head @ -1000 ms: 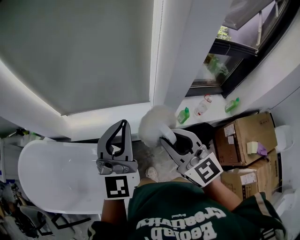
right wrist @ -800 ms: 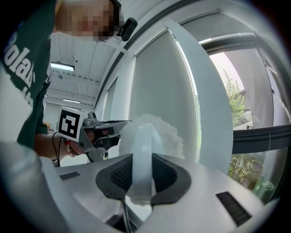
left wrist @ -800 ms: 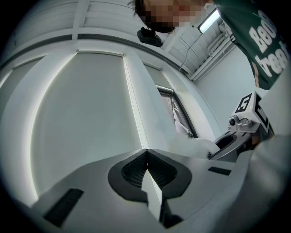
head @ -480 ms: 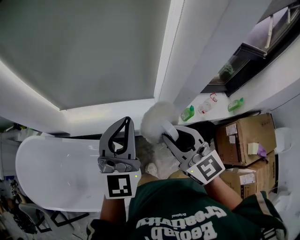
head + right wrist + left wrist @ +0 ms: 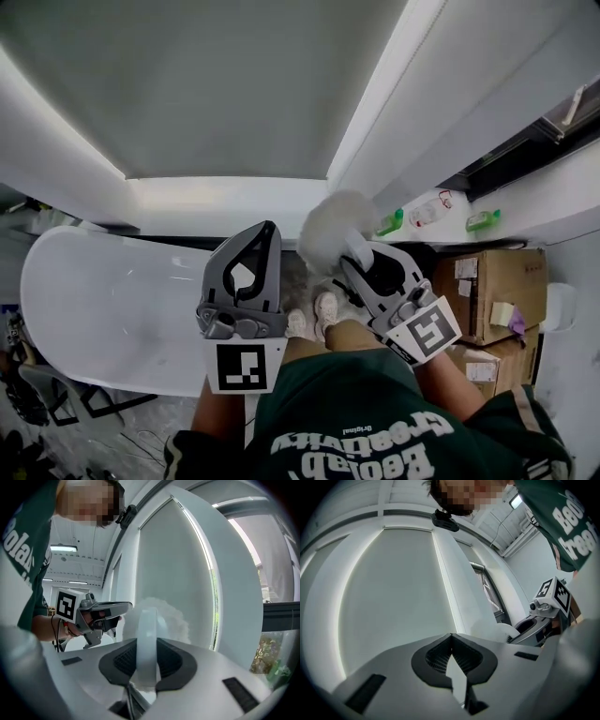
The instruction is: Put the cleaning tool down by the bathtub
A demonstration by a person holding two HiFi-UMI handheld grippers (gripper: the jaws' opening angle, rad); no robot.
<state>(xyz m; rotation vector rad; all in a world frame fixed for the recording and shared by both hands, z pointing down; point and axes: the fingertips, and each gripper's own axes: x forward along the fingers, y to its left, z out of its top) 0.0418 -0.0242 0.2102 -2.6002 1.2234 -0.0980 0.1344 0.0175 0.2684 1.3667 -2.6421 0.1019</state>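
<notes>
currently the cleaning tool (image 5: 330,228) is pinched by the jaws of the right gripper (image 5: 361,262); those of the left gripper (image 5: 265,230) are pressed together, empty. the bathtub (image 5: 103,309) is seen left, cardboard boxes (image 5: 487,286) right.

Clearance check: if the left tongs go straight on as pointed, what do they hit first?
Probably the pale wall panel dead ahead; nothing shows between it and the left tongs. Depth is unclear.

The tub (image 5: 94,309) lies left, boxes (image 5: 487,291) right, with bottles (image 5: 483,220) on a ledge (image 5: 544,208) behind them. Between tub and boxes, the right gripper (image 5: 354,265) holds the duster (image 5: 333,230).
</notes>
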